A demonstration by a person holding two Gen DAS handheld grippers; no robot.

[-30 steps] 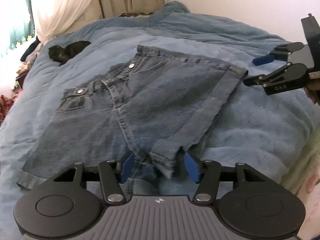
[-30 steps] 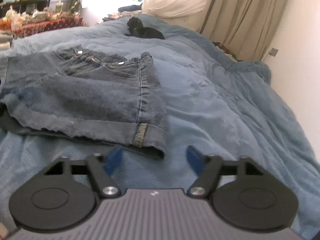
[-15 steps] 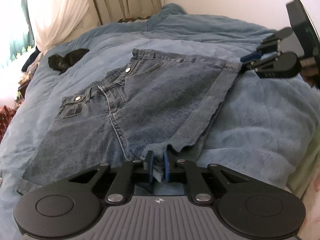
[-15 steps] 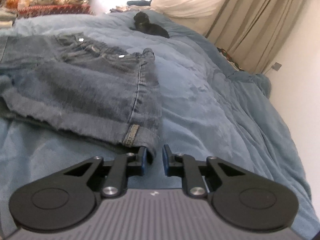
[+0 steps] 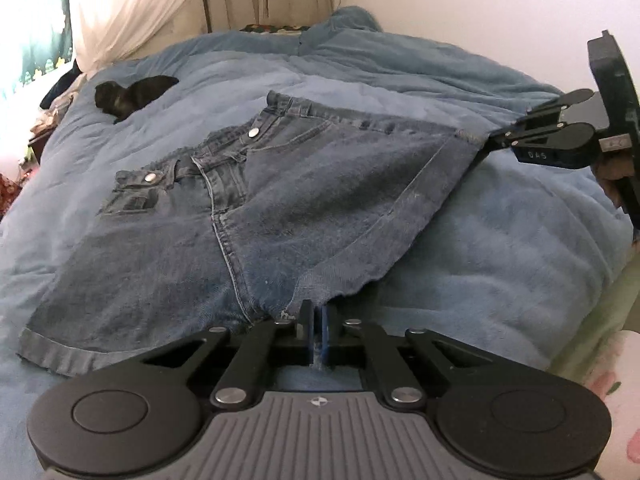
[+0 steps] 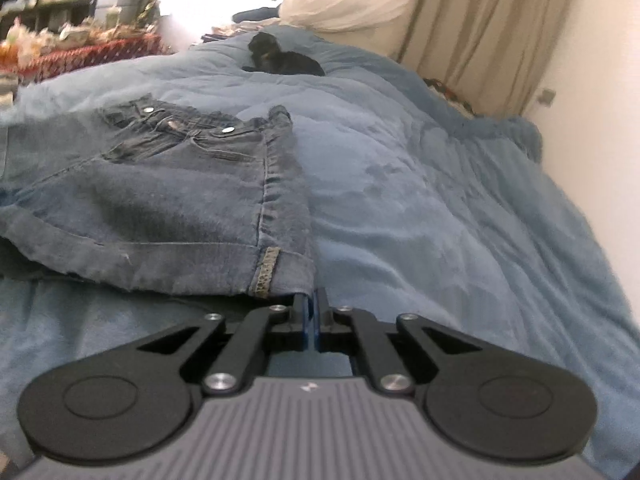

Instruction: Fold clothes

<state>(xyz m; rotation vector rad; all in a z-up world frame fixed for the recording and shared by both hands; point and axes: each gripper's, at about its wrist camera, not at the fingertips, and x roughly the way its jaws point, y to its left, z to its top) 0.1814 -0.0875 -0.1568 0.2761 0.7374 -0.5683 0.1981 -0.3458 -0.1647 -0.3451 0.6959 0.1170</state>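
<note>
Denim shorts [image 5: 256, 216] lie spread across the middle of a bed covered by a blue blanket [image 5: 500, 240], waistband toward the top of the frame, leg hems toward the bottom. Front side up: two metal buttons and the fly seam show near centre.

Left hand-held gripper [image 5: 317, 330], bottom centre of the left wrist view: jaws have just been closing and now stand pinched together on the frayed lower hem of the shorts, near the crotch seam. Cloth sits between the blue pads.

Right hand-held gripper [image 6: 311, 322], bottom centre of the right wrist view: jaws have just been closing too, now drawn tight on the outer corner of the cuffed leg hem, just beside the side seam. In the left wrist view the same tool [image 5: 496, 142] shows at right, its tips meeting the far corner of that leg.

A small black cloth [image 5: 132, 94] lies on the blanket at upper left, well apart from the shorts. Curtains [image 6: 472, 28] hang at the top of both views.
</note>
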